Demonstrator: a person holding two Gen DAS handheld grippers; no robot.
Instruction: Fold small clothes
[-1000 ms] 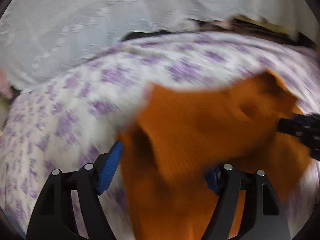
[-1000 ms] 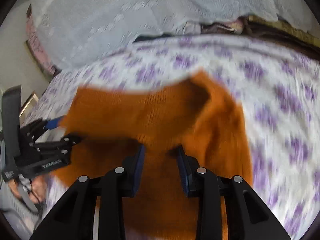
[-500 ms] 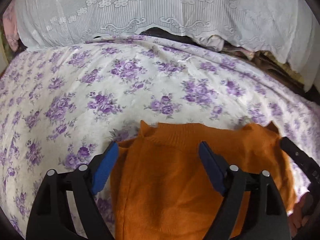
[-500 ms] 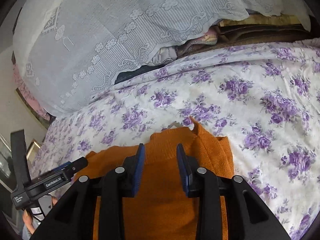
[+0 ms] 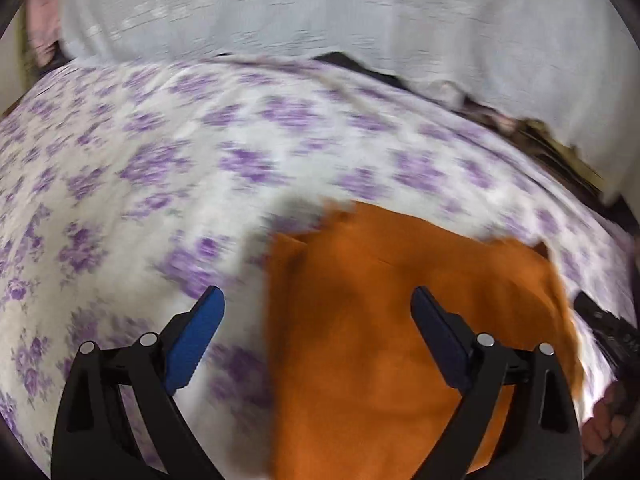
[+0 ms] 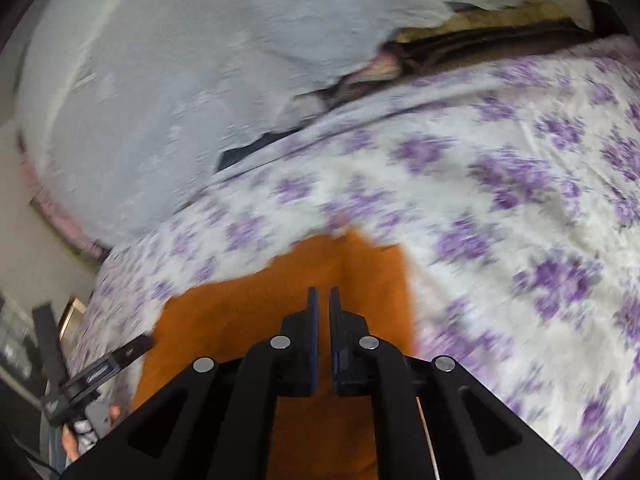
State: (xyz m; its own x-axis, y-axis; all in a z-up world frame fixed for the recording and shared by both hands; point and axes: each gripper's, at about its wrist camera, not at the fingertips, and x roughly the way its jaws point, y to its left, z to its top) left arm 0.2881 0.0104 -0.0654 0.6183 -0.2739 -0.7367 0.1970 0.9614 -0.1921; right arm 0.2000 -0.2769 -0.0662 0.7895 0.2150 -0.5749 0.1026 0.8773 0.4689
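An orange knitted garment (image 5: pixel 384 320) lies folded on the purple-flowered bedsheet (image 5: pixel 160 168). My left gripper (image 5: pixel 316 312) is open wide above the garment's left part, nothing between its blue pads. The garment also shows in the right wrist view (image 6: pixel 248 312). My right gripper (image 6: pixel 323 300) hovers over it with its jaws almost together and nothing visibly pinched between them. The left gripper's fingers (image 6: pixel 120 356) show at the garment's left edge in the right wrist view. Both views are blurred by motion.
A white lace cover (image 5: pixel 320 12) hangs over piled things behind the bed. Dark and brown fabrics (image 6: pixel 480 40) lie at the far edge. The flowered sheet (image 6: pixel 520 200) spreads to the right of the garment.
My right gripper's jaws have closed from a wide gap to nearly together. My left gripper has stayed open. Both cameras have shifted over the garment, which lies in a narrower folded shape.
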